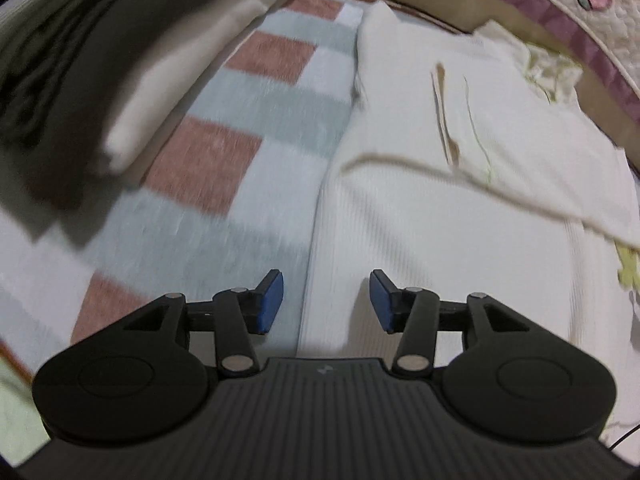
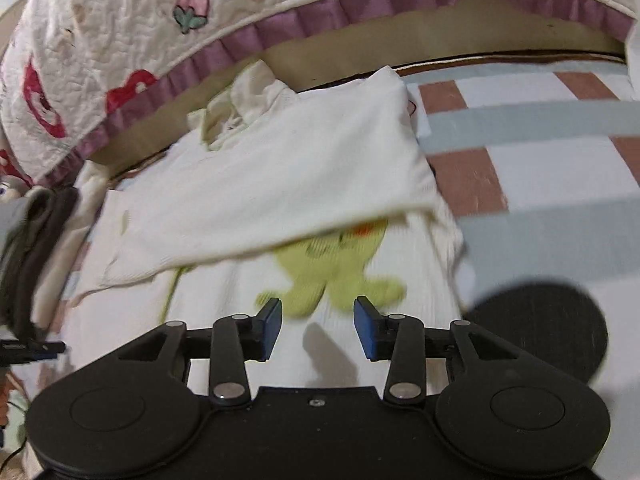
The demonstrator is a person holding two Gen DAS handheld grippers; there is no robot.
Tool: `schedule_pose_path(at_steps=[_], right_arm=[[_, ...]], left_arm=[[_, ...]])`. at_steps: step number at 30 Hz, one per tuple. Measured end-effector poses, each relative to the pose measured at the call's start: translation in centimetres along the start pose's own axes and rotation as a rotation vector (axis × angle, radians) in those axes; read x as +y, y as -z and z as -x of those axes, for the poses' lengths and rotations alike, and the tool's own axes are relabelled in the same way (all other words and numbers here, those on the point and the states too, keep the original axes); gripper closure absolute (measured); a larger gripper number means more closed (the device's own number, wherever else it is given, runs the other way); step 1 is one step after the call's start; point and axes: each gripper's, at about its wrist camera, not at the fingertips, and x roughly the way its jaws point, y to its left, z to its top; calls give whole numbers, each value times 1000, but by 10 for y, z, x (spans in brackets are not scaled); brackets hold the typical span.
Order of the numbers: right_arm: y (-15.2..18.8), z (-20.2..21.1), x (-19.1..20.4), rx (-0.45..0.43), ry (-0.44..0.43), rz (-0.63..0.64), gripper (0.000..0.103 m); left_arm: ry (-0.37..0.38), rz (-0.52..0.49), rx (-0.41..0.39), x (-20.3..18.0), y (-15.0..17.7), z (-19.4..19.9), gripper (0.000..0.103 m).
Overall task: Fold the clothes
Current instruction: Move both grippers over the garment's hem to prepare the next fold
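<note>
We held both grippers over a cream ribbed garment (image 1: 420, 240) that lay spread on a checked blanket (image 1: 224, 152) of pink, grey-blue and white blocks. The left gripper (image 1: 326, 302) hovered above the garment's left edge, its jaws apart and holding nothing. The right gripper (image 2: 318, 326) hung over the lower part of the garment, just below a yellow-green figure (image 2: 336, 268) printed on its front, and it too was released and empty.

As for progress, the garment was partly folded: one flap of it (image 2: 280, 184) lay turned over the body and covered the top of the printed figure, with its free edge running slantwise across the cloth. The lower half stayed flat and open, so we judged more folds were left before it made a compact bundle. Whether that flap was a sleeve or a side panel we could not tell, since motion blur softened both views.

Around it, a stack of folded clothes (image 1: 120, 64), dark pieces with a white one beside them, sat toward the blanket's left edge, well apart from the garment. A quilt with a purple border and a strawberry pattern (image 2: 132, 40) rose along the far edge of the blanket, close behind the garment's collar end. A heap of dark cloth (image 2: 36, 248) sat beside the garment's right side and could crowd a fold there.
</note>
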Motion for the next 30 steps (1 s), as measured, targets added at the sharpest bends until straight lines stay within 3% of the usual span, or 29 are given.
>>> schedule_pose_path(at_steps=[3, 7, 9, 14, 17, 22, 26, 30], right_arm=[[25, 26, -2, 0, -40, -7, 54], [58, 59, 3, 65, -40, 104, 51], [78, 79, 2, 70, -12, 146, 45], [123, 121, -16, 72, 41, 146, 44], [138, 133, -29, 76, 4, 89, 42], [154, 141, -42, 62, 48, 34, 42], [167, 141, -65, 71, -44, -114, 38], [173, 136, -81, 48, -133, -266, 32]], left_arm=[[53, 16, 65, 10, 21, 12, 54], [157, 92, 175, 31, 42, 35, 54], [135, 60, 195, 26, 47, 43, 49], [87, -94, 279, 3, 58, 41, 41], [56, -281, 282, -20, 66, 37, 99], [-1, -360, 246, -24, 70, 63, 100], [-46, -411, 215, -25, 73, 84, 98], [-137, -459, 213, -35, 85, 75, 93]])
